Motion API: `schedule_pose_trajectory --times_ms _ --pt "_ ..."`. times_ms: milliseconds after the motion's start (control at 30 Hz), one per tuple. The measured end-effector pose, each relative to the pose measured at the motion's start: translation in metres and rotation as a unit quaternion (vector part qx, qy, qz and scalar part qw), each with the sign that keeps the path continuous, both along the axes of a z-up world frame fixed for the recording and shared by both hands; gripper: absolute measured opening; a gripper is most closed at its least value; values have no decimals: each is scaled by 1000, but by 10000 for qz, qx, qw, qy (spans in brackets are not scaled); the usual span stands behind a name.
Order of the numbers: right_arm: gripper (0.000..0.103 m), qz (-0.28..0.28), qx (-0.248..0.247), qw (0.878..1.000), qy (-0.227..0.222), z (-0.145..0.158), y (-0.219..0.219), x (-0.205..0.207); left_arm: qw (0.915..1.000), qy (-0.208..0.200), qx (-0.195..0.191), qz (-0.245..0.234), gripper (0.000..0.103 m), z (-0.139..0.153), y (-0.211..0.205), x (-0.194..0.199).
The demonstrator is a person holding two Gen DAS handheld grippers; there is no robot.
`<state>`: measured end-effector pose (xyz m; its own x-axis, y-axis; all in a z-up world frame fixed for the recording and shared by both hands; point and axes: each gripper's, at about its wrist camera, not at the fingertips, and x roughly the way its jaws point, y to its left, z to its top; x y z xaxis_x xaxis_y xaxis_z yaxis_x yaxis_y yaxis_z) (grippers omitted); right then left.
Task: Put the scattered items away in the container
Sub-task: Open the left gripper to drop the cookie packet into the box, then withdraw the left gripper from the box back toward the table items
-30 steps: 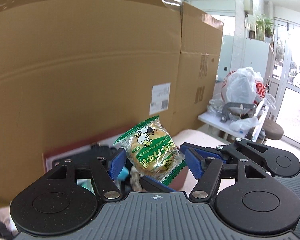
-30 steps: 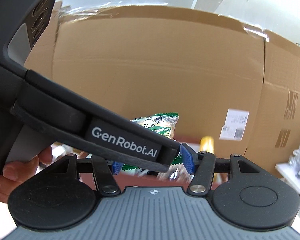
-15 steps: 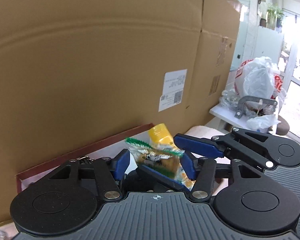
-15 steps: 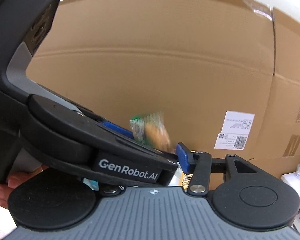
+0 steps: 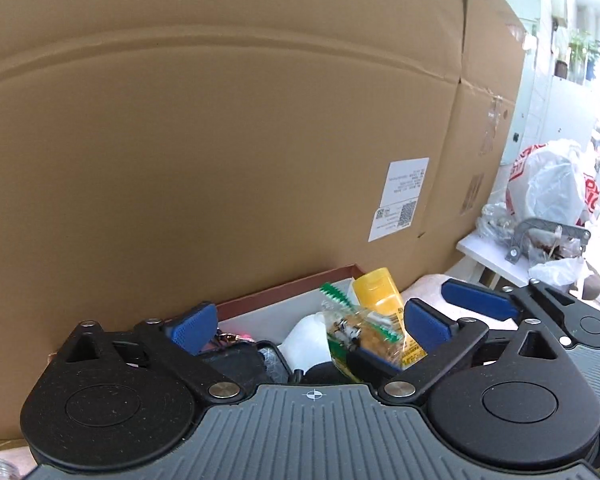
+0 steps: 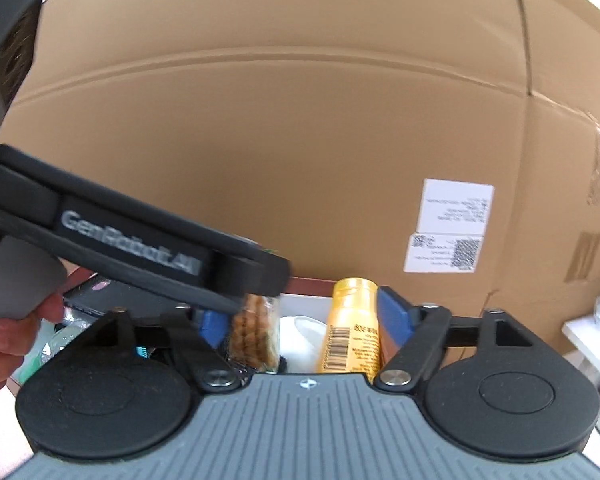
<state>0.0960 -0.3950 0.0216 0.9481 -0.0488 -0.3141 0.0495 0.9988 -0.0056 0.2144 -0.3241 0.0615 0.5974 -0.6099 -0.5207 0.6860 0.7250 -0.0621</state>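
A green snack packet (image 5: pixel 360 336) with a cow print hangs over the open red-rimmed box (image 5: pixel 284 289), between my grippers. My left gripper (image 5: pixel 308 322) is open and wide, the packet loose between its fingers near the right pad (image 5: pixel 424 324). My right gripper (image 6: pixel 300 318) is open too, and its fingers (image 5: pixel 476 300) cross in front of the left one. The packet shows edge-on in the right wrist view (image 6: pixel 256 332). A yellow tube (image 6: pixel 352 328) and a white item (image 5: pixel 304 340) lie in the box.
A tall cardboard wall (image 5: pixel 220 140) stands right behind the box. A black pouch (image 5: pixel 236 360) lies in the box's left part. A white side table (image 5: pixel 520 256) with plastic bags stands at the right. The person's hand (image 6: pixel 4 340) holds the left gripper.
The left gripper opened and let go of the snack packet, which dropped lower toward the box. Both grippers moved closer to the cardboard wall and tilted down over the box.
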Motion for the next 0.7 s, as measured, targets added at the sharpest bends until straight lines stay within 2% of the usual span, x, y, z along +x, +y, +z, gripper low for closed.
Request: schedule_pose_trajectory --times_ms 167,267,367,500,700 --pt "90 -110 -243 9996 -48 4 6 -5 10000 17 -3 83 103 5 5 0" --pt "90 -139 -430 9989 -78 15 5 4 9997 -77 -144 195 103 11 11 -3" --pt "90 -104 -698 9974 -109 21 3 19 9996 -100 -204 195 103 20 17 -4" --pt "89 -157 -1176 9926 -265 26 14 13 9992 -288 -162 224 103 26 23 -11" --pt "85 -275 -1052 9940 -124 23 7 3 9990 -361 -112 255 103 30 30 -20"
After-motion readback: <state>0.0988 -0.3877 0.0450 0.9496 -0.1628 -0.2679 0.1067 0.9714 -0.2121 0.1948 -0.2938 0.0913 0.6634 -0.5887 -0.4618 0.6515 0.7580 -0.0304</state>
